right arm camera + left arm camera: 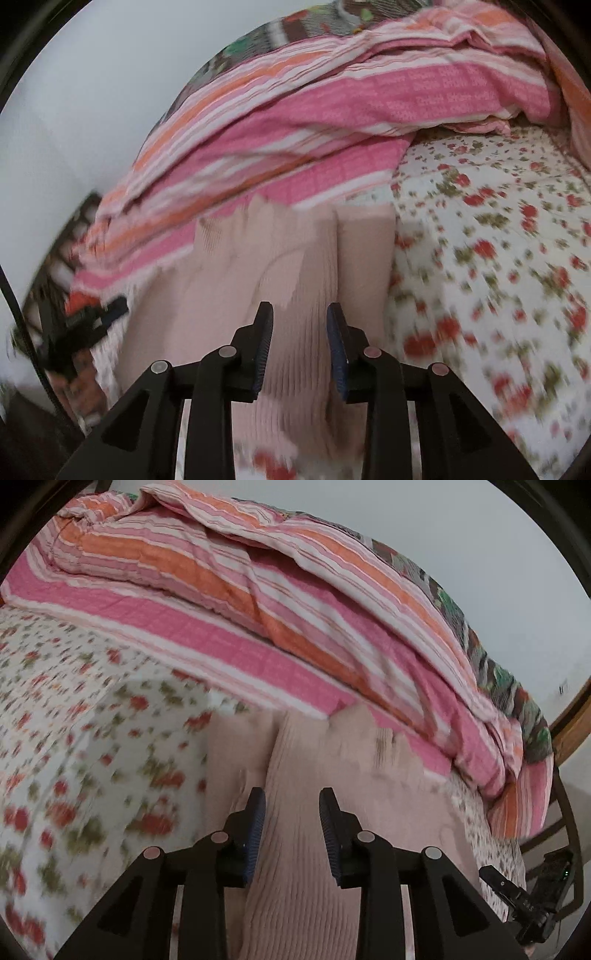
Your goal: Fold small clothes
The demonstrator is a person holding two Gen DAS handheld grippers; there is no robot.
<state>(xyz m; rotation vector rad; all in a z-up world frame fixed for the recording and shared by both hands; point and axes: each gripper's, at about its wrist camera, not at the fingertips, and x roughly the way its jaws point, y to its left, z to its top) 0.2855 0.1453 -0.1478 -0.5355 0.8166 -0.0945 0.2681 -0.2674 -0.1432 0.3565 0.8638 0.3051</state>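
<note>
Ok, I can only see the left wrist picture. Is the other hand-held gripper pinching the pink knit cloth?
Observer: No. In the right wrist view, the right hand-held gripper has its jaws apart. The pink knit cloth lies between them, not squeezed.
Operator: What's beside the cloth over there?
Observer: A wide stretch of flowery sheet, running up to the striped quilt.

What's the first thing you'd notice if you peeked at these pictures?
A big rumpled pink, orange and white striped quilt piled along the far side of the bed. In front of it, a pale pink ribbed knit garment lies on the red-flowered white sheet, with the left gripper and right gripper open over it.
</note>
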